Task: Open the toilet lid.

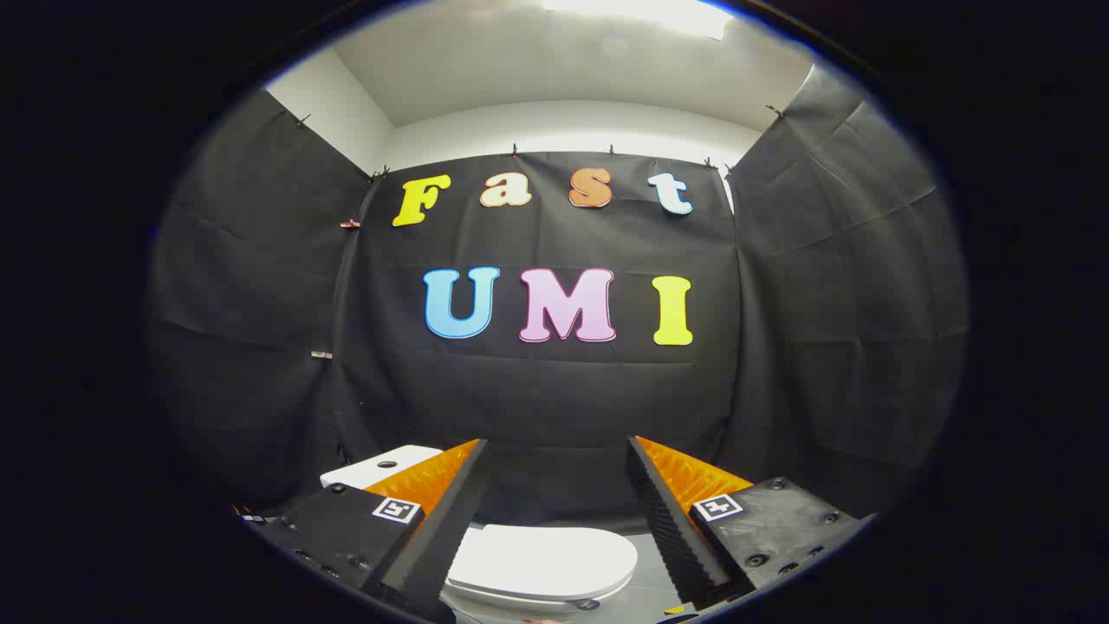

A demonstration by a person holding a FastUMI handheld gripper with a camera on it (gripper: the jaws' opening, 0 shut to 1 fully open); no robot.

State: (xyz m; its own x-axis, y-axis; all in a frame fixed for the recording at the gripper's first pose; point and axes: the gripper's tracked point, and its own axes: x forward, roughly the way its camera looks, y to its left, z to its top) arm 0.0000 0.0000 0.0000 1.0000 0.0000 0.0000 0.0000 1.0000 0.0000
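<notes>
A white toilet stands low down, below and beyond my fingers. Its lid (541, 561) lies flat and closed on the bowl. The white tank (377, 465) with a round button on top sits behind it to the left, partly hidden by my left finger (433, 511). My gripper (559, 451) is open, its two orange and black fingers spread wide with nothing between them. The right finger (680, 511) is apart from the lid. The fingers hang above the toilet, not touching it.
Black cloth walls close in the booth on the left, back and right. A pale grey floor (645, 589) shows beside the toilet on the right. A white ceiling with a bright light is overhead.
</notes>
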